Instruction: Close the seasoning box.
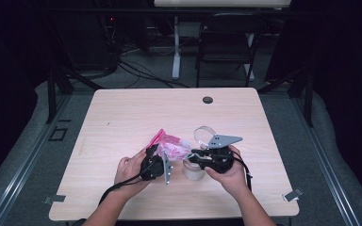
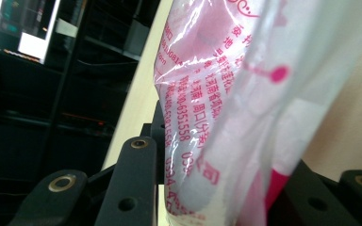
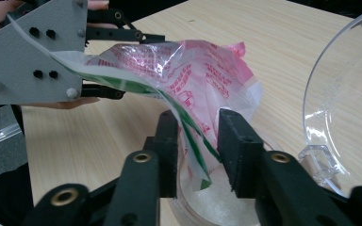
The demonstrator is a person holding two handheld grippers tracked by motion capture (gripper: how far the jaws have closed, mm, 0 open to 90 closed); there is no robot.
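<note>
While the left claw (image 1: 162,162) pinches the pink-printed bag (image 1: 172,147), the right claw (image 3: 198,146) stands spread around its corner.

- The pink bag (image 2: 226,94) runs off the top and bottom edges, blurred at right.
- The clear lid (image 3: 344,108) is cut off at the right edge.

both forearms enter from bottom edge in high view, angled inward, hands close together near table's front middle. left hand (image 1: 131,168) wraps left gripper (image 1: 162,157), gripper lying level, pointing right and away, grey plate on edge. right hand (image 1: 230,172) grips right gripper (image 1: 194,155) from right side, pointing left toward other gripper, grey plate on top. left jaws pinched on thin film. right jaws parted, pads not pressing.
</note>
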